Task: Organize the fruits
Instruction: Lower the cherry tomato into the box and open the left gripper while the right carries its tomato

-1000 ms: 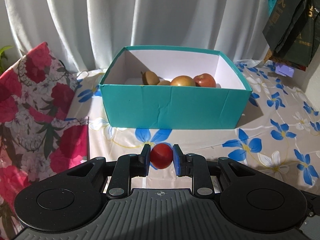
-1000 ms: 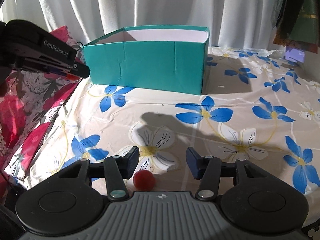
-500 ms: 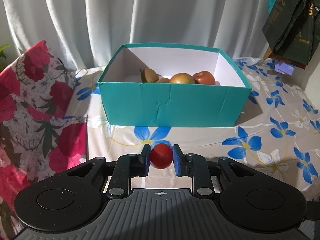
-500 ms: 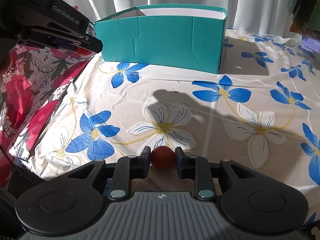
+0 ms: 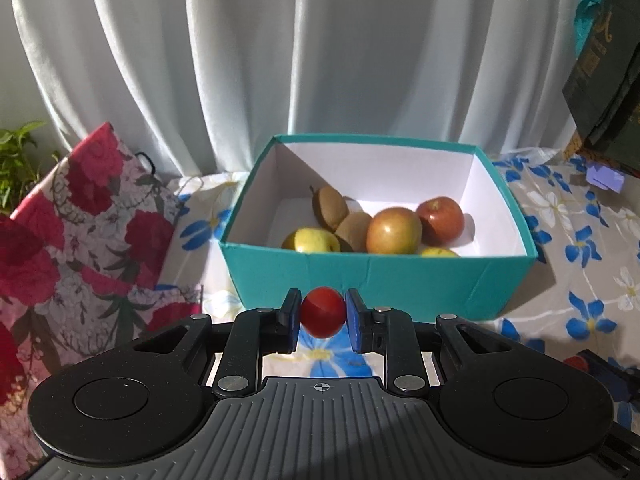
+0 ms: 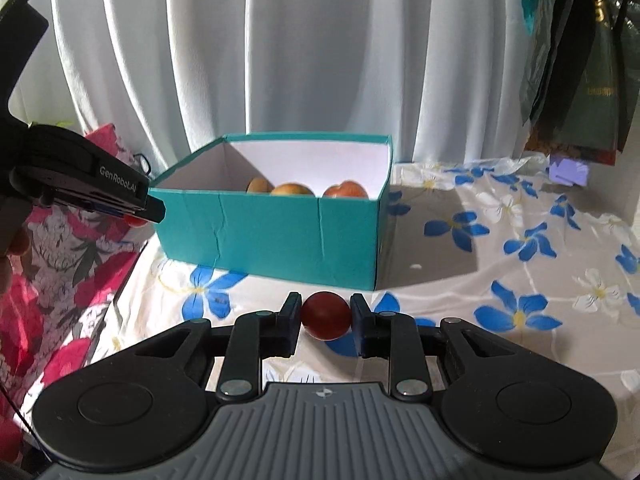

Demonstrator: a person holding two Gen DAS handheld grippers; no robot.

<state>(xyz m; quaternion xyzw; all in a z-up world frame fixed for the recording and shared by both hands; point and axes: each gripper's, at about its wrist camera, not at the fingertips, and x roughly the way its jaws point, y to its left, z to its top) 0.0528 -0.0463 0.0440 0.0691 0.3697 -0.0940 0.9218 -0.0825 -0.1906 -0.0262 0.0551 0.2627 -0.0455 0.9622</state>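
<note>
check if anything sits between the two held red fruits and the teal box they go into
Nothing visible does. The left claw holds a small red fruit just before the teal box; only the near wall must be cleared. The right claw has bare tablecloth ahead.

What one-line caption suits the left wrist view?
Left gripper clamps a small red fruit before a teal box of fruit.

Teal box (image 5: 376, 280) front wall hid the lower parts of the yellow fruit (image 5: 310, 240) and most of a second yellow one (image 5: 438, 252). In right wrist view the wall (image 6: 272, 232) covered all but the fruit tops (image 6: 292, 189). Left gripper (image 6: 138, 216) body hid most of its red fruit (image 6: 134, 221). Dark bags (image 5: 608, 64) were cut off at the frame edge, print unreadable.
</note>
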